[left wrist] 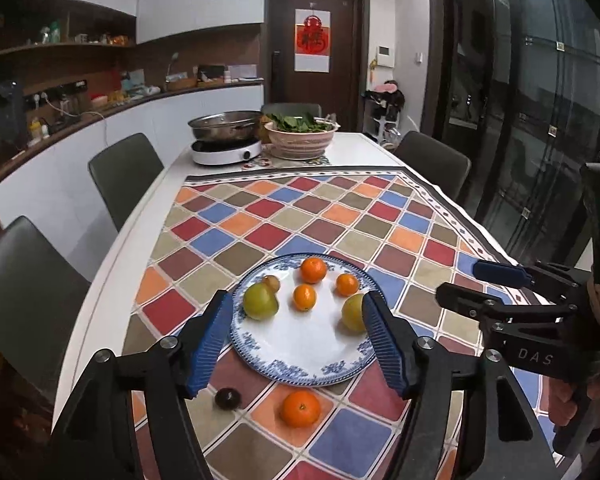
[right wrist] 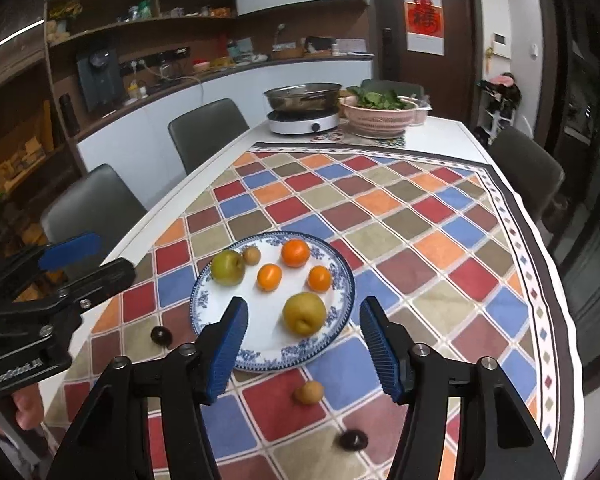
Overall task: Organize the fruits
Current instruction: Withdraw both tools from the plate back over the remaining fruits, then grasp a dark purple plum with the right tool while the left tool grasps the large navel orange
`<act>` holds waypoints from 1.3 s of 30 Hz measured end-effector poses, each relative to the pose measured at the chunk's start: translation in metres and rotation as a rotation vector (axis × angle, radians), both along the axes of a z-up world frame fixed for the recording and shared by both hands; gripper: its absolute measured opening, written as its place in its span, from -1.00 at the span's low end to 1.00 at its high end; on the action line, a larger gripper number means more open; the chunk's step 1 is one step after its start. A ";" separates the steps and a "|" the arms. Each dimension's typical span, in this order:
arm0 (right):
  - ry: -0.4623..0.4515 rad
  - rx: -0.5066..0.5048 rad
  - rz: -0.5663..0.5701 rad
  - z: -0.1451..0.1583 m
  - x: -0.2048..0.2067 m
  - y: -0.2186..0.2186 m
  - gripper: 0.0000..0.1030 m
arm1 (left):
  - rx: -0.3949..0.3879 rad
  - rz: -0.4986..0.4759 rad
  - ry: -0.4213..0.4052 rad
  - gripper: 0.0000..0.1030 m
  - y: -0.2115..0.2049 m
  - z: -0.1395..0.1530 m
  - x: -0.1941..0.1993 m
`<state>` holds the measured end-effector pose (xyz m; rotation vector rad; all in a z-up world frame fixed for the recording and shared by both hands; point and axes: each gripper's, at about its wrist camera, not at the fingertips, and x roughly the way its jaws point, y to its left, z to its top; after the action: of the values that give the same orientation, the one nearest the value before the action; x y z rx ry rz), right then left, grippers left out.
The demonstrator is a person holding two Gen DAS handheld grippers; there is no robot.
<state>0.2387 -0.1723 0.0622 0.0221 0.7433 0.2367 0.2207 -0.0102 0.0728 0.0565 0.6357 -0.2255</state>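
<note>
A blue-and-white plate (left wrist: pixel 300 348) (right wrist: pixel 260 324) lies on the chequered cloth. It carries three oranges (left wrist: pixel 313 270) (right wrist: pixel 295 253), a green fruit (left wrist: pixel 260 302) (right wrist: pixel 228 267), a yellow-green fruit (left wrist: pixel 353 314) (right wrist: pixel 304 313) and a small brown one (left wrist: pixel 271 282) (right wrist: pixel 251 255). Loose on the cloth lie an orange (left wrist: pixel 300 409), a small tan fruit (right wrist: pixel 308 392) and dark little fruits (left wrist: pixel 227 398) (right wrist: pixel 353 439). My left gripper (left wrist: pixel 297 299) (right wrist: pixel 100 260) hovers open over the plate's near side, empty. My right gripper (right wrist: pixel 304 305) (left wrist: pixel 466 280) is open and empty too, to its right.
At the table's far end stand a steel pot on a white cooker (left wrist: pixel 225 148) (right wrist: pixel 304 120) and a pink basket of greens (left wrist: pixel 300 138) (right wrist: pixel 378 118). Grey chairs (left wrist: pixel 126 176) (right wrist: pixel 208 136) line the left side; another (right wrist: pixel 526 168) is at the right. The table edge (right wrist: pixel 556 320) curves along the right.
</note>
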 end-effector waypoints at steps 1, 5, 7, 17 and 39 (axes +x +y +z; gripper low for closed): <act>0.004 0.001 -0.007 -0.001 -0.002 -0.001 0.16 | -0.003 0.005 0.002 0.32 0.002 -0.001 -0.003; 0.036 0.014 -0.051 -0.007 -0.012 -0.003 0.17 | 0.003 0.026 0.001 0.35 0.009 -0.006 -0.014; 0.045 0.001 -0.077 -0.010 -0.017 -0.002 0.17 | -0.004 0.040 0.005 0.39 0.015 -0.010 -0.018; 0.052 -0.028 -0.230 -0.036 -0.043 -0.004 0.16 | -0.007 0.060 0.057 0.40 0.026 -0.042 -0.030; 0.172 -0.030 -0.321 -0.106 -0.055 -0.028 0.16 | 0.057 0.035 0.224 0.46 0.007 -0.121 -0.012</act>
<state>0.1837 -0.2002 -0.0439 0.1342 0.9019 -0.0841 0.2087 -0.0034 -0.0484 0.0759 0.8655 -0.1814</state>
